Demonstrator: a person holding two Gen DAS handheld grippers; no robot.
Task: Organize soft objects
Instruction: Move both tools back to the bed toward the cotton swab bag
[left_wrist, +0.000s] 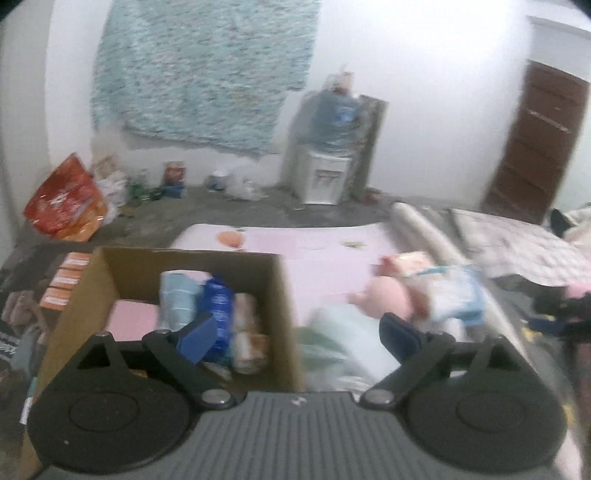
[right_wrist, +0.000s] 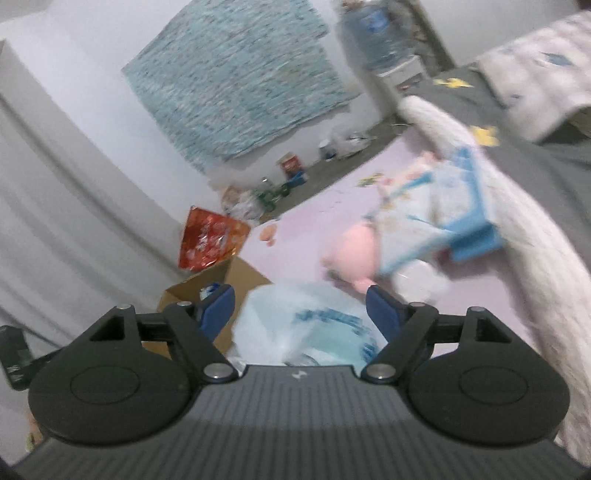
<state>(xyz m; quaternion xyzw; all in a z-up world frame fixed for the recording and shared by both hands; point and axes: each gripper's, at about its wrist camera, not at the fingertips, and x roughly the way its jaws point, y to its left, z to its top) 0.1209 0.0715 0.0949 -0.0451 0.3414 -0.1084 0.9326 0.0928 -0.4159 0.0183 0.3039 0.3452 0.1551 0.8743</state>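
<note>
Both grippers released, nothing between the jaws. Right gripper (right_wrist: 300, 314) sits nearest the clear plastic bag (right_wrist: 306, 325), just ahead and below on the pink mat (right_wrist: 314, 206). Left gripper (left_wrist: 299, 332) straddles the right wall of the cardboard box (left_wrist: 284, 295), already part filled. Pink plush toy (right_wrist: 351, 254) lies farther right; open mat beyond.

Matt brown cardboard box (left_wrist: 92, 288); glossy plastic bag (right_wrist: 306, 321); soft pink plush (left_wrist: 388, 295); smooth pink mat (left_wrist: 314, 254).
</note>
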